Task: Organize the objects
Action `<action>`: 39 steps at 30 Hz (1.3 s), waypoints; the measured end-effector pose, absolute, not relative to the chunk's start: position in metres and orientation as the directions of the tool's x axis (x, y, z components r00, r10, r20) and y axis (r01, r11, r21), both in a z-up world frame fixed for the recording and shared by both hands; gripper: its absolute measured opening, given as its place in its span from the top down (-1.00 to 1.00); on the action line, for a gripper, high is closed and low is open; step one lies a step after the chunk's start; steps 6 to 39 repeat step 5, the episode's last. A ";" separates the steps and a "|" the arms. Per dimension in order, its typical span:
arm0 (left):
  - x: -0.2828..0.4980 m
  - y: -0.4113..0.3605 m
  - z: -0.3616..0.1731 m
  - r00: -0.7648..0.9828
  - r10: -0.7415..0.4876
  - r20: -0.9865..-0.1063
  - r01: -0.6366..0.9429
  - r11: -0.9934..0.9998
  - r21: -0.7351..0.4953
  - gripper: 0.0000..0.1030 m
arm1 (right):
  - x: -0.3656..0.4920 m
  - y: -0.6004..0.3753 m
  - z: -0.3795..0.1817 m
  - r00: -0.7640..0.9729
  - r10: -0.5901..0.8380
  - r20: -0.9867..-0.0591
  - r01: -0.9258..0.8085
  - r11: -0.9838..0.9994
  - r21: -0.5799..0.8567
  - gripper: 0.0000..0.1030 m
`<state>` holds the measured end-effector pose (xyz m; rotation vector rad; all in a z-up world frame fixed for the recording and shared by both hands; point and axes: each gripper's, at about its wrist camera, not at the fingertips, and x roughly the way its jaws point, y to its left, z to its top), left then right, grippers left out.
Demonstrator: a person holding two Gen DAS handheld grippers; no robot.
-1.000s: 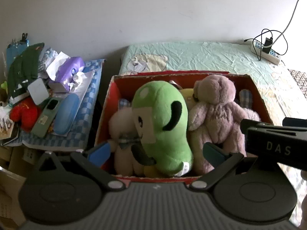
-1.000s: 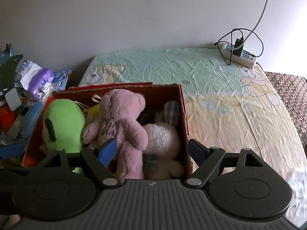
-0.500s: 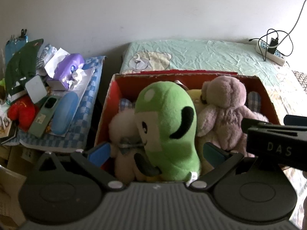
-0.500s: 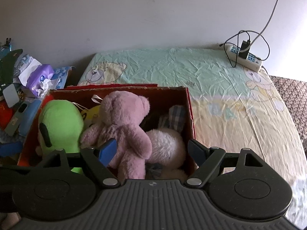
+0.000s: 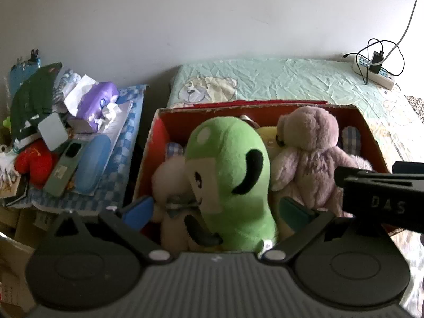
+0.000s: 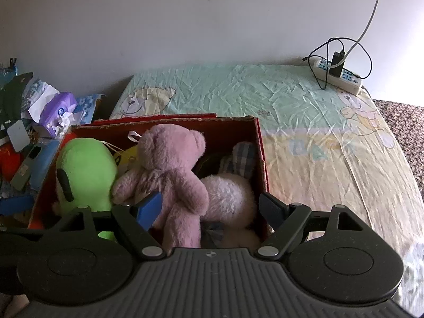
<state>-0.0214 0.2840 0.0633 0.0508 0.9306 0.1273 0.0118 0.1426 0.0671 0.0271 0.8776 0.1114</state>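
Plush toys (image 5: 230,175) in box (image 5: 291,107)

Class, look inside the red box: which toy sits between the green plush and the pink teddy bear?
A yellow plush, mostly hidden, wedged between the green plush and the pink teddy bear inside the red box. It shows in both wrist views.

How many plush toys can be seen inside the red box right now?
At least 4 in the red box: green plush at left, pink bear mid-box, white fluffy plush at right, another white one beside the green. A yellow item behind may be a fifth.
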 end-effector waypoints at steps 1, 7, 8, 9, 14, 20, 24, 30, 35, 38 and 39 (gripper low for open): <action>-0.022 0.285 0.063 0.588 0.133 -0.798 -0.090 0.991 0.099 -0.96 | 0.010 0.143 0.068 0.638 0.105 -0.763 -0.085 0.994 0.065 -0.60; -0.026 0.286 0.063 0.585 0.143 -0.799 -0.104 0.989 0.101 -0.96 | 0.008 0.143 0.067 0.644 0.093 -0.760 -0.082 0.995 0.052 -0.60; -0.026 0.286 0.063 0.585 0.143 -0.799 -0.104 0.989 0.101 -0.96 | 0.008 0.143 0.067 0.644 0.093 -0.760 -0.082 0.995 0.052 -0.60; -0.026 0.286 0.063 0.585 0.143 -0.799 -0.104 0.989 0.101 -0.96 | 0.008 0.143 0.067 0.644 0.093 -0.760 -0.082 0.995 0.052 -0.60; -0.026 0.286 0.063 0.585 0.143 -0.799 -0.104 0.989 0.101 -0.96 | 0.008 0.143 0.067 0.644 0.093 -0.760 -0.082 0.995 0.052 -0.60; -0.026 0.286 0.063 0.585 0.143 -0.799 -0.104 0.989 0.101 -0.96 | 0.008 0.143 0.067 0.644 0.093 -0.760 -0.082 0.995 0.052 -0.60; -0.026 0.286 0.063 0.585 0.143 -0.799 -0.104 0.989 0.101 -0.96 | 0.008 0.143 0.067 0.644 0.093 -0.760 -0.082 0.995 0.052 -0.60; -0.026 0.286 0.063 0.585 0.143 -0.799 -0.104 0.989 0.101 -0.96 | 0.008 0.143 0.067 0.644 0.093 -0.760 -0.082 0.995 0.052 -0.60; -0.026 0.286 0.063 0.585 0.143 -0.799 -0.104 0.989 0.101 -0.96 | 0.008 0.143 0.067 0.644 0.093 -0.760 -0.082 0.995 0.052 -0.60; -0.026 0.286 0.063 0.585 0.143 -0.799 -0.104 0.989 0.101 -0.96 | 0.008 0.143 0.067 0.644 0.093 -0.760 -0.082 0.995 0.052 -0.60; -0.026 0.286 0.063 0.585 0.143 -0.799 -0.104 0.989 0.101 -0.96 | 0.008 0.143 0.067 0.644 0.093 -0.760 -0.082 0.995 0.052 -0.60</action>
